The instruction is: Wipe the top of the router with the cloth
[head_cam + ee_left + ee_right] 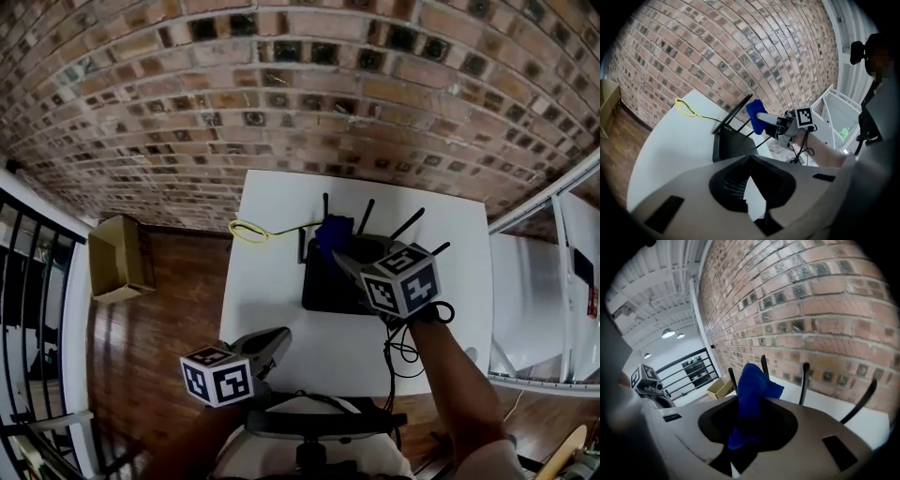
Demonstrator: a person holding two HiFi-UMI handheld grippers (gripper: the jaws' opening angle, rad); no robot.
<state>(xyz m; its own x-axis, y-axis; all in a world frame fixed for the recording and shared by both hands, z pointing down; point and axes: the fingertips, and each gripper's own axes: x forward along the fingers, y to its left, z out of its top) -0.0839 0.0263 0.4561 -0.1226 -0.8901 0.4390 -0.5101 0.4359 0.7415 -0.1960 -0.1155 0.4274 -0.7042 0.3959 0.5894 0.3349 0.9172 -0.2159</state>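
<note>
A black router (pixel 326 284) with several upright antennas lies on the white table (pixel 272 300), near the brick wall. My right gripper (pixel 339 249) is shut on a blue cloth (pixel 333 231) and holds it just above the router's far edge, among the antennas. In the right gripper view the blue cloth (pixel 751 390) sticks up between the jaws, with antennas (pixel 804 383) behind it. My left gripper (pixel 277 341) hangs shut and holding nothing over the table's front edge, left of the router. The left gripper view shows the router (pixel 733 143), the cloth (pixel 753 113) and the right gripper (pixel 763 118) beyond.
A yellow cable (pixel 249 231) loops on the table's far left corner. Black cables (pixel 403 349) trail off the front right edge. A cardboard box (pixel 118 258) sits on the wood floor to the left, next to a black railing (pixel 28 309). A white frame (pixel 539 272) stands right.
</note>
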